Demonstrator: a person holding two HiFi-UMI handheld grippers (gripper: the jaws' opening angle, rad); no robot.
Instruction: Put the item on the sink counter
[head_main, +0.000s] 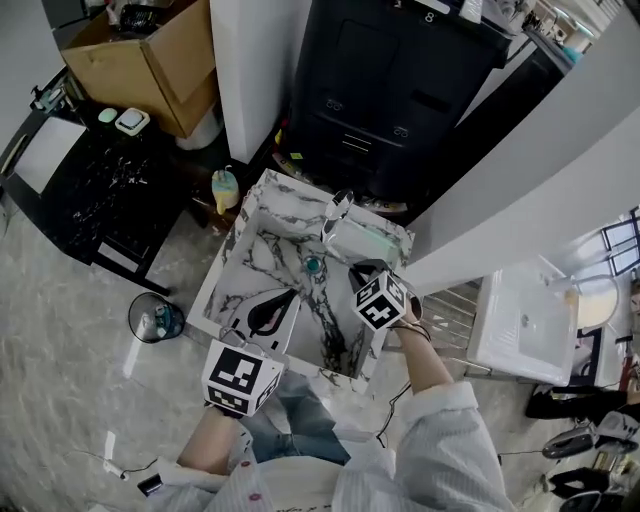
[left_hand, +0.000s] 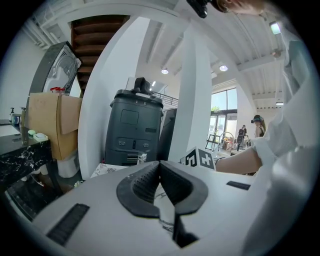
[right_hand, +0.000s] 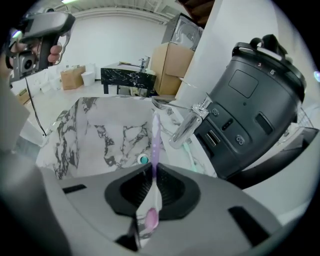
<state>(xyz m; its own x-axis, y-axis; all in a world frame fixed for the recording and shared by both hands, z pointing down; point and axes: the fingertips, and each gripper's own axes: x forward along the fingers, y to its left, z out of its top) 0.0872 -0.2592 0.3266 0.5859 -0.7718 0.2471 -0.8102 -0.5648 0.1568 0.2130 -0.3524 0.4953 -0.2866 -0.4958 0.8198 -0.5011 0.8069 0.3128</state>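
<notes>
Thin purple toothbrush (right_hand: 155, 142) pinched between right gripper (right_hand: 152, 175) jaws; likely light, stiff, slick; mid-handle hold suits. Empty left gripper (left_hand: 160, 170), jaws together.

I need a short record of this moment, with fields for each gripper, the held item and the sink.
right gripper: shut on purple toothbrush, over the sink
left gripper: shut, empty
sink: marble, teal drain plug, chrome faucet
sink counter: green toothbrush lies by the faucet
task: held item not yet put down
</notes>
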